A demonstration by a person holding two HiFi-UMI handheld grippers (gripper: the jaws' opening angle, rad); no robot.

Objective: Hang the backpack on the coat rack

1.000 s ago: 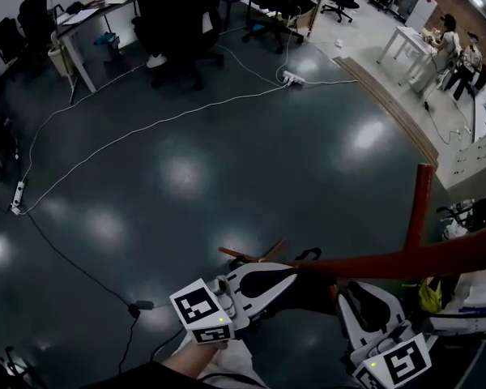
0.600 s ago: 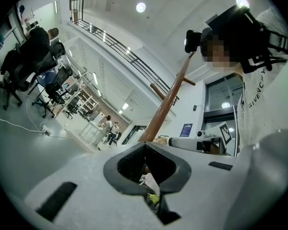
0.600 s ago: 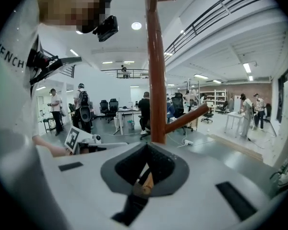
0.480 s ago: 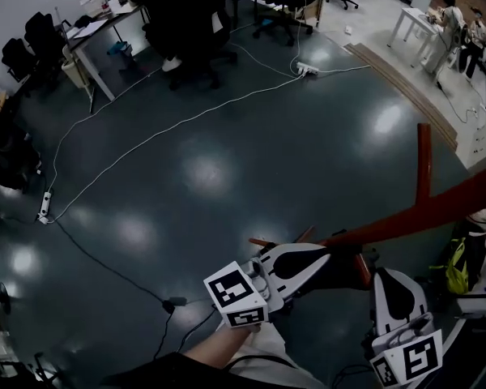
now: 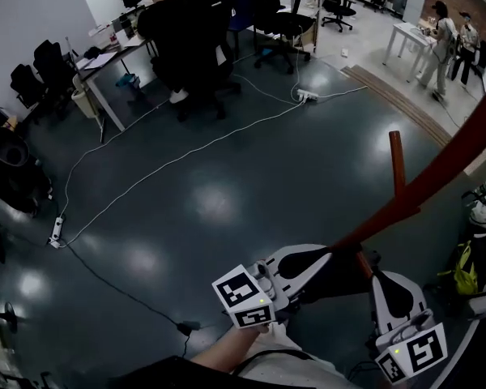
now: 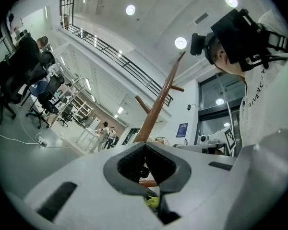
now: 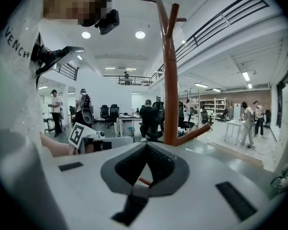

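Observation:
The red-brown wooden coat rack [image 5: 421,189] rises at the right, and one of its pegs reaches down between my grippers. The black backpack [image 5: 346,274] hangs low between them, mostly hidden by their jaws. My left gripper [image 5: 328,256] touches its left side and my right gripper [image 5: 381,278] its right side. In the left gripper view the left gripper [image 6: 145,143] has its jaws met at the tips, the coat rack [image 6: 156,104] slanting up behind. In the right gripper view the right gripper [image 7: 146,145] is likewise shut, just below the coat rack [image 7: 171,80].
White cables [image 5: 186,152] and a power strip [image 5: 306,96] lie on the dark glossy floor. A person sits at a desk [image 5: 178,31] among office chairs at the back. A yellow-green bag [image 5: 467,270] sits by the rack's foot. Two people stand by a white table [image 5: 449,23].
Both grippers have risen with the black backpack between them, closer to the rack's peg. The head view has tilted up and shows more of the room.

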